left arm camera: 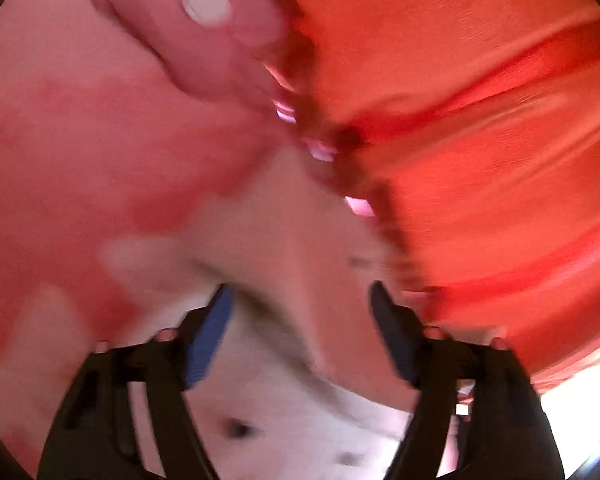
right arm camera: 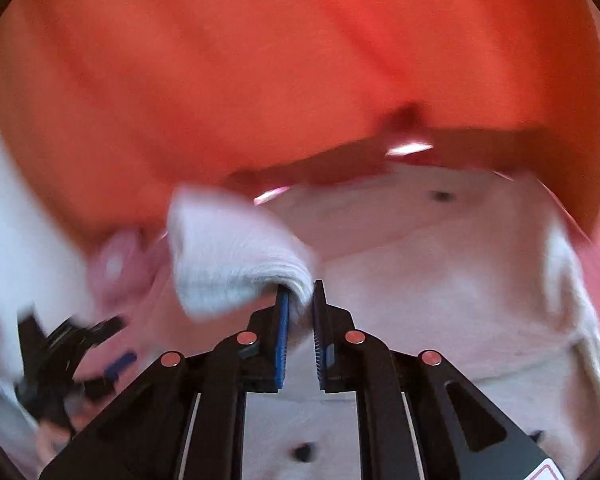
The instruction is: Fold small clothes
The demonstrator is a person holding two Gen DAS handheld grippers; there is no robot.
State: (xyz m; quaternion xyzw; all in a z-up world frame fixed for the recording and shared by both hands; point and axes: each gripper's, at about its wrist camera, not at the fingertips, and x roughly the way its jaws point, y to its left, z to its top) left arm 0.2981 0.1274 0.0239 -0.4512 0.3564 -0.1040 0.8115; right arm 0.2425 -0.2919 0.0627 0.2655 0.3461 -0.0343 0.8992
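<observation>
Folded cloth [right arm camera: 236,256] sits left of the right gripper [right arm camera: 300,292], on the garment [right arm camera: 440,280]; big sheet [right arm camera: 260,80] lies behind.

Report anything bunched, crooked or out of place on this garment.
A white ribbed cuff, bunched and curled, is pinched in the right gripper over the pale garment. Motion blur hides finer detail.

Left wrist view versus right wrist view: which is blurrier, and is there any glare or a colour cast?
Left wrist view: heavy motion smear across the orange cloth and pale garment; even the left gripper looks soft. Right wrist view: right gripper is crisp, the white fabric fold and background smeared. Both carry a red-orange cast and small blown-out glints.
</observation>
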